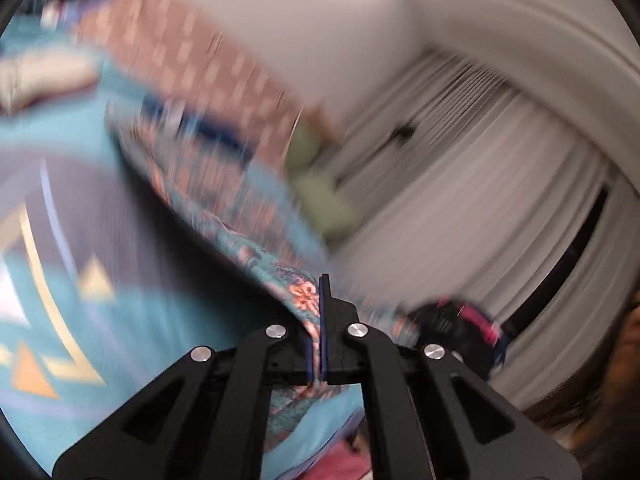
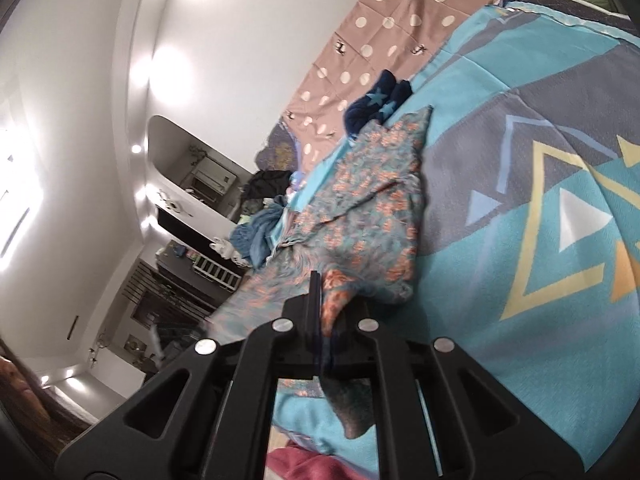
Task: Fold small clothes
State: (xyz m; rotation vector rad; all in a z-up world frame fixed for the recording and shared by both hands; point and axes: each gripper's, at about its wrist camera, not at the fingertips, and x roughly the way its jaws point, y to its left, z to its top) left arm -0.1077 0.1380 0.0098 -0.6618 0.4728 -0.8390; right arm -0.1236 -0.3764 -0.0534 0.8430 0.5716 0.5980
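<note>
We pinch a floral garment (image 2: 360, 216) in both closed claws, left claw (image 1: 319, 320) and right claw (image 2: 320, 312), above a geometric bedspread (image 2: 540, 200).

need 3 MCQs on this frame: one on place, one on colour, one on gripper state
1. Where does the navy star-print garment lie?
A. beyond the floral garment, near the polka-dot sheet
B. in the left gripper
C. on the shelf

2. What colour are the floral garment's flowers?
A. white
B. orange
C. black

3. What state is the right gripper in?
A. wide open
B. shut on nothing
C. shut on the floral garment

Key: 1 A, it sits past the floral cloth beside the polka-dot sheet. 2 B, orange blooms on teal. 3 C, cloth is pinched between closed fingers.
</note>
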